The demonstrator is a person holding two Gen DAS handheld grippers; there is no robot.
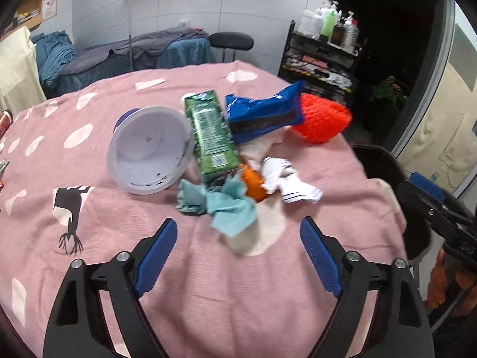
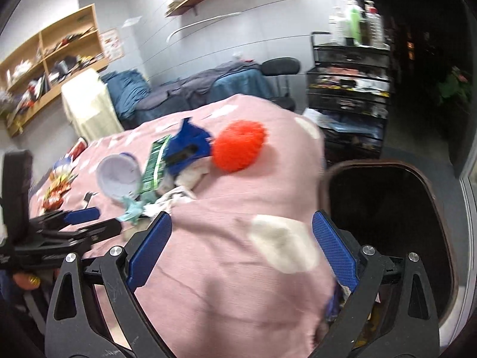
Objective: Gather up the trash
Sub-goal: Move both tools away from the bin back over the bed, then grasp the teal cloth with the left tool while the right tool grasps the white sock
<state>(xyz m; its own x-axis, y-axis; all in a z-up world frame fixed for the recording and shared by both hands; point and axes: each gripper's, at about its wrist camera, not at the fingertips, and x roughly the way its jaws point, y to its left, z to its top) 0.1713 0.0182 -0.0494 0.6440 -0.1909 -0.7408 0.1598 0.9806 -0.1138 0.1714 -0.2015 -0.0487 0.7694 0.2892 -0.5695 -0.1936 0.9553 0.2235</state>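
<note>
We hold our left claw (image 1: 238, 235) wide open and empty above the pink spotted cloth (image 1: 89, 208) that covers the worktop, its blue pads (image 1: 156, 256) well apart. Just past its fingertips lies the heap of trash. A crumpled teal paper (image 1: 222, 205) is nearest. Behind it a green carton (image 1: 210, 134) lies on its side, leaning against a white cup (image 1: 149, 150) that is tipped over with its mouth toward us. To the right of the carton sit a crumpled white paper (image 1: 287, 180) and an orange scrap (image 1: 253, 183), partly hidden. Farther back a blue wrapper (image 1: 263, 113) rests against a spiky red ball (image 1: 323, 122).

Our right claw (image 2: 241, 240) is also open and holds nothing, poised over the near right part of the cloth, well short of the heap. To its right, beside the worktop's edge, stands a dark bin (image 2: 384, 205) with its mouth open. The right wrist view is blurred, so the smaller scraps there are hard to tell apart.
</note>
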